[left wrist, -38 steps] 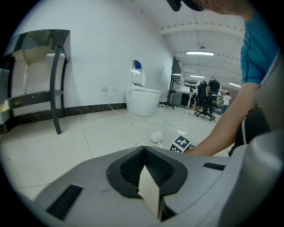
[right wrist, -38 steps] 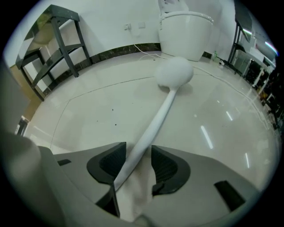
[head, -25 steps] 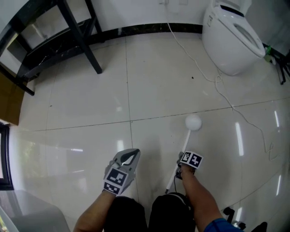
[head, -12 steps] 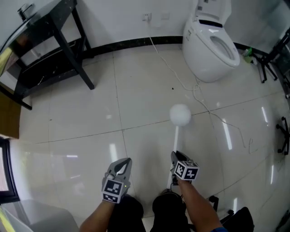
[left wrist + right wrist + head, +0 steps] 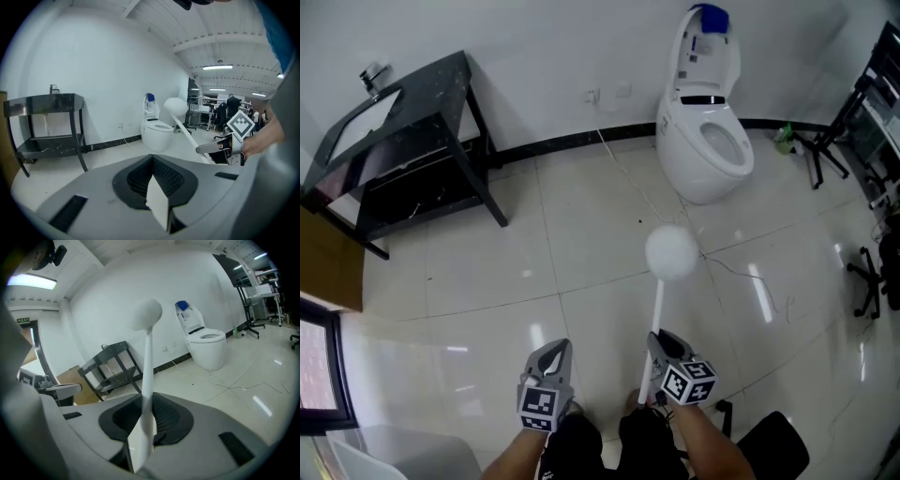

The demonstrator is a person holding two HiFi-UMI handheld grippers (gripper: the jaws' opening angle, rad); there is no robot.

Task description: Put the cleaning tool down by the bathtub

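Note:
The cleaning tool is a white stick with a round white head (image 5: 672, 251). It points up and away from me over the tiled floor. My right gripper (image 5: 659, 342) is shut on the lower part of its handle (image 5: 147, 376), and the ball end (image 5: 146, 314) stands high in the right gripper view. My left gripper (image 5: 553, 349) hangs beside it on the left, jaws together with nothing between them (image 5: 157, 197). The left gripper view also shows the tool's head (image 5: 175, 106) and the right gripper (image 5: 206, 149) off to the right.
A white toilet (image 5: 705, 141) with its lid up stands against the far wall. A black sink stand (image 5: 403, 141) is at the left. A white cable (image 5: 628, 173) trails over the tiles. Black chair legs (image 5: 872, 272) and a rack (image 5: 830, 141) are at the right. A white rim (image 5: 384, 455) shows bottom left.
The tool's head has risen closer to the camera. The head view has tilted up, showing more of the toilet, wall and sink stand. Both grippers sit lower in the view.

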